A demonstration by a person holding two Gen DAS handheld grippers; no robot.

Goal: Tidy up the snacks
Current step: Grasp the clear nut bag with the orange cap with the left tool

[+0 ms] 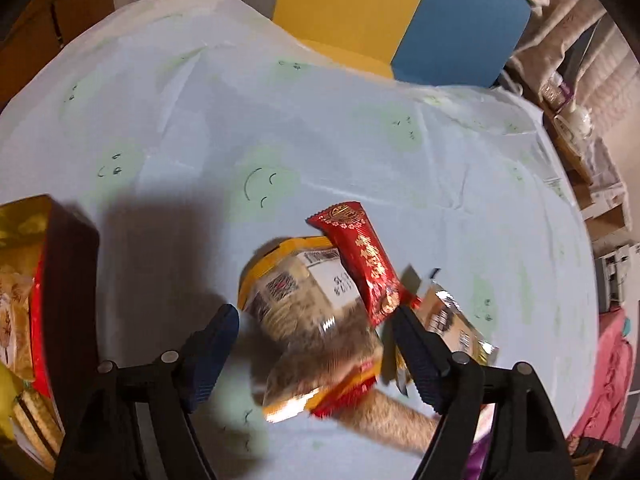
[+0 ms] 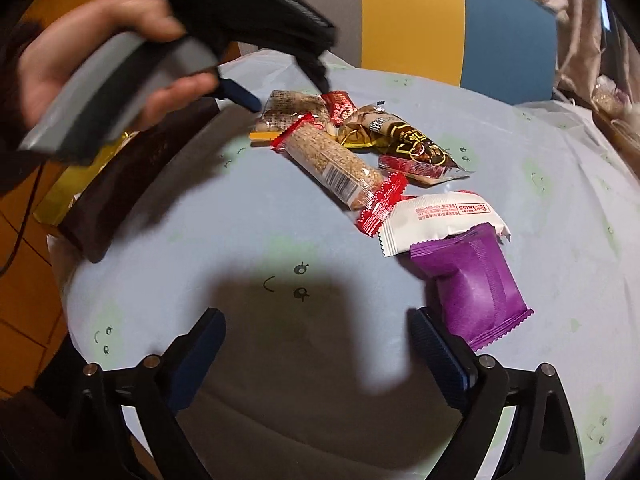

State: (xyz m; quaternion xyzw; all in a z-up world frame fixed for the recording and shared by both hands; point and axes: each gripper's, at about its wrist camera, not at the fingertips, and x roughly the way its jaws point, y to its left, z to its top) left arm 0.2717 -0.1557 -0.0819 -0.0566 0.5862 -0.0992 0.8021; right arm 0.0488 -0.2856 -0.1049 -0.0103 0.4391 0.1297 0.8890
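A pile of snack packets lies on the pale blue tablecloth (image 2: 200,232). In the left wrist view my left gripper (image 1: 316,320) is open, its fingers either side of a yellow-edged cracker packet (image 1: 296,288); a red packet (image 1: 362,260) lies over it and a brown packet (image 1: 452,320) sits right of it. In the right wrist view my right gripper (image 2: 316,322) is open and empty above bare cloth. A purple packet (image 2: 476,284) lies by its right finger, with a white packet (image 2: 436,216) and a sesame bar (image 2: 332,164) beyond. The left gripper (image 2: 280,80) hovers over the far pile.
A dark brown box with gold lining (image 2: 132,176) stands at the table's left edge; it holds several snacks in the left wrist view (image 1: 24,312). A yellow and blue chair back (image 2: 452,24) is behind the table. Cluttered shelves (image 1: 592,184) lie at right.
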